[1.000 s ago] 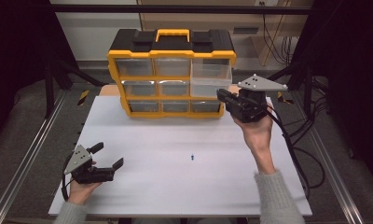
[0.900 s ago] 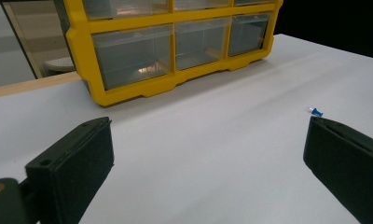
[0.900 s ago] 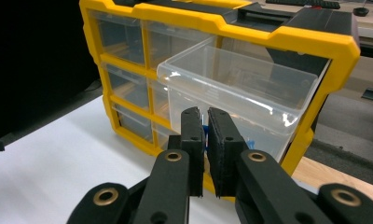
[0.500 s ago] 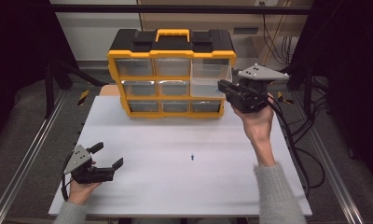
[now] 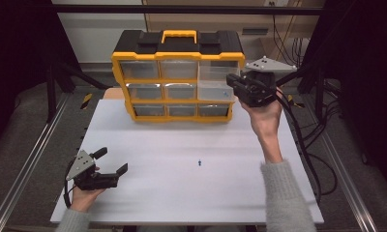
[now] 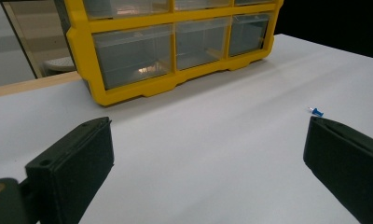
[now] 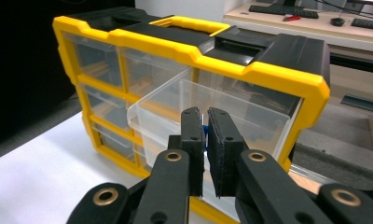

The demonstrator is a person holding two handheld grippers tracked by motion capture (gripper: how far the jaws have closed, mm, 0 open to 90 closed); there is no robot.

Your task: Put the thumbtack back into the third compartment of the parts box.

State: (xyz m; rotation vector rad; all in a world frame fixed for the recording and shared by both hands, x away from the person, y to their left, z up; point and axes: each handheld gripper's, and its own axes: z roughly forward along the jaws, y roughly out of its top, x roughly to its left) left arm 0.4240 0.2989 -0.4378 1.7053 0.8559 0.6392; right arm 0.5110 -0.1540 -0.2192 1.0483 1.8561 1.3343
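Right gripper view | right gripper (image 7: 205, 122) nearly closed, pinching blue pin (image 7: 204, 133) | above pulled-out drawer (image 7: 166, 105)

- The organizer box (image 5: 178, 77) has a glossy yellow plastic frame and a matt black plastic top.
- Its drawers (image 7: 184, 112) are clear, smooth plastic.
- The table (image 5: 182, 159) has a smooth, matt white surface.
- The right gripper (image 7: 205, 122) has matt black pads (image 7: 222, 140), slightly rough.
- The sleeve (image 5: 283, 198) is soft grey knitted cloth.

White table (image 5: 298, 159) on grey floor (image 5: 17, 125), dark surrounds, desk w/ keyboards (image 7: 292, 8) behind.
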